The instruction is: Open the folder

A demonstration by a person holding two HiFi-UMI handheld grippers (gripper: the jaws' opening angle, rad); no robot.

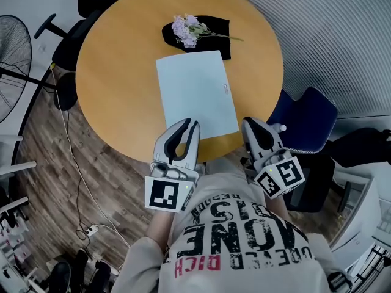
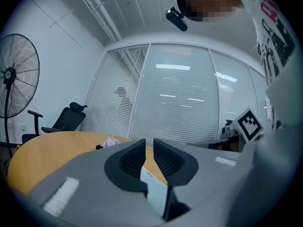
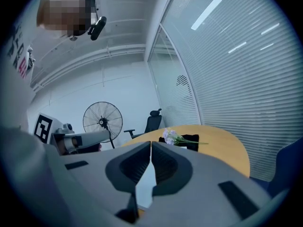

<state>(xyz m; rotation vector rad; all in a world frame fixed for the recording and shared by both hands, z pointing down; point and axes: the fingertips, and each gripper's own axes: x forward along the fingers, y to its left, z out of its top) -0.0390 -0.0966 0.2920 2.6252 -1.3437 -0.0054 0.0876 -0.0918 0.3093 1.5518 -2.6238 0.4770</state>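
A pale blue folder (image 1: 195, 90) lies closed and flat on the round wooden table (image 1: 122, 84), its near edge by the table's front rim. My left gripper (image 1: 189, 124) hovers over the folder's near left corner, pointing level, its jaws a narrow gap apart with nothing between them. In the left gripper view (image 2: 148, 143) the folder (image 2: 154, 183) shows below the jaws. My right gripper (image 1: 249, 122) sits just off the folder's near right corner, with its fingertips together and empty. In the right gripper view (image 3: 150, 144) the folder (image 3: 147, 183) shows beneath them.
A bunch of lilac flowers (image 1: 186, 29) lies on a black cloth (image 1: 217, 32) at the table's far side. A standing fan (image 1: 12, 41) is to the left, a blue chair (image 1: 308, 118) at the right. Cables run over the wooden floor (image 1: 79, 182).
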